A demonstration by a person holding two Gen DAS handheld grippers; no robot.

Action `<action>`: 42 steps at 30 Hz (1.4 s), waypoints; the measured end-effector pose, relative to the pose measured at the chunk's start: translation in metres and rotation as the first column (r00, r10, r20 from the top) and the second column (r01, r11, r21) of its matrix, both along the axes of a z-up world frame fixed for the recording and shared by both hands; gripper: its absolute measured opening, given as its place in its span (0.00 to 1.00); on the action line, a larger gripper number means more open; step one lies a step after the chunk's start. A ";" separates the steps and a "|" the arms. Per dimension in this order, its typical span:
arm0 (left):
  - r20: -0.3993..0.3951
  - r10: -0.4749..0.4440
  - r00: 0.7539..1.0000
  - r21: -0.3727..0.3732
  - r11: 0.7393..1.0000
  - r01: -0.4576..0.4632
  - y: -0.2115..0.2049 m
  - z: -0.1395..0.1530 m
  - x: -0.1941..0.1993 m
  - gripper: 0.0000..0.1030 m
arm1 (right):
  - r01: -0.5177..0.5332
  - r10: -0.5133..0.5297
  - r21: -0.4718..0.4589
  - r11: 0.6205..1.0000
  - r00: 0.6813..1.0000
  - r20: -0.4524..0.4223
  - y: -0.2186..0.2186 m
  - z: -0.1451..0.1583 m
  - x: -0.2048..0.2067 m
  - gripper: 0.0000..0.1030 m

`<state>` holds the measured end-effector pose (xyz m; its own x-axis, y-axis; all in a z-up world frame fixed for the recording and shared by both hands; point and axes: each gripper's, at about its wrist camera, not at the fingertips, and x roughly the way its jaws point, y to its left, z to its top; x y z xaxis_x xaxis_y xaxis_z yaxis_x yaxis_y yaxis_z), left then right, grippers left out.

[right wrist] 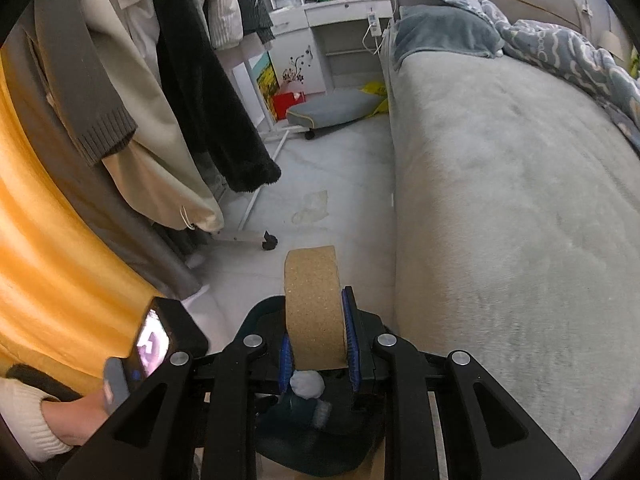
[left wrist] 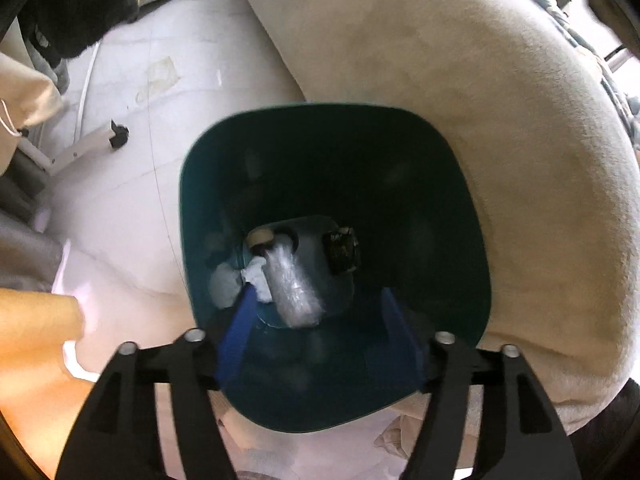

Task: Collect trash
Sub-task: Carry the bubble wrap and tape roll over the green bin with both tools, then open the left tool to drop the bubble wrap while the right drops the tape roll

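Right, my left tool [left wrist: 320,320] hangs over the mouth of the dark green bin [left wrist: 200,184], pointing steeply down into it, and its blue fingers [left wrist: 240,332] stand well apart with nothing pinched between them. Down at the bottom of the bin I can see a crumpled clear plastic wrapper [left wrist: 294,284], some wadded white tissue [left wrist: 256,278], a small dark lump [left wrist: 342,250] off to the right of those, and a pale round piece [left wrist: 260,237] above the wrapper; what that last piece is I cannot tell. The bin stands on the pale floor [left wrist: 120,200], tight against the side of the bed [left wrist: 480,140] with its beige-grey cover. On the right wrist view, my right tool [right wrist: 316,344] is clamped on a roll of cork-coloured tape [right wrist: 314,304], the blue pads [right wrist: 351,340] pressing its two flat sides, the roll standing on edge between them. Below it I see the bin's dark rim and a white crumpled ball [right wrist: 307,385] inside. At lower left a hand [right wrist: 76,416] in a cream cuff holds the other handle, beside an orange curtain [right wrist: 48,260]. Clothes [right wrist: 200,80] hang on a rack to the left.
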<state>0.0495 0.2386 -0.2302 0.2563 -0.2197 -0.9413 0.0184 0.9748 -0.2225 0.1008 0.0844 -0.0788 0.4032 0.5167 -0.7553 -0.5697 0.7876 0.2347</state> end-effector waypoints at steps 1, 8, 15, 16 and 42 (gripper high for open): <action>0.009 -0.001 1.000 0.002 1.000 0.001 0.000 0.002 -0.001 0.71 | -0.001 0.001 -0.004 1.000 1.000 -0.006 0.002 -0.002 0.001 0.21; 0.124 0.009 0.992 0.040 0.999 -0.014 0.014 0.034 -0.007 0.75 | 0.002 -0.005 -0.054 0.999 0.999 -0.050 0.013 -0.028 0.007 0.21; 0.259 0.021 0.966 0.067 0.997 -0.039 0.028 0.068 -0.010 0.75 | -0.008 -0.005 -0.116 0.993 0.994 -0.112 0.025 -0.062 0.014 0.21; 0.274 0.026 0.961 0.063 0.997 -0.045 0.030 0.073 -0.010 0.75 | -0.008 -0.007 -0.123 0.992 0.992 -0.124 0.027 -0.068 0.015 0.21; 0.542 0.118 0.832 -0.045 0.993 -0.111 0.059 0.176 -0.023 0.59 | -0.167 0.079 -0.260 0.951 0.945 -0.318 0.062 -0.150 -0.006 0.56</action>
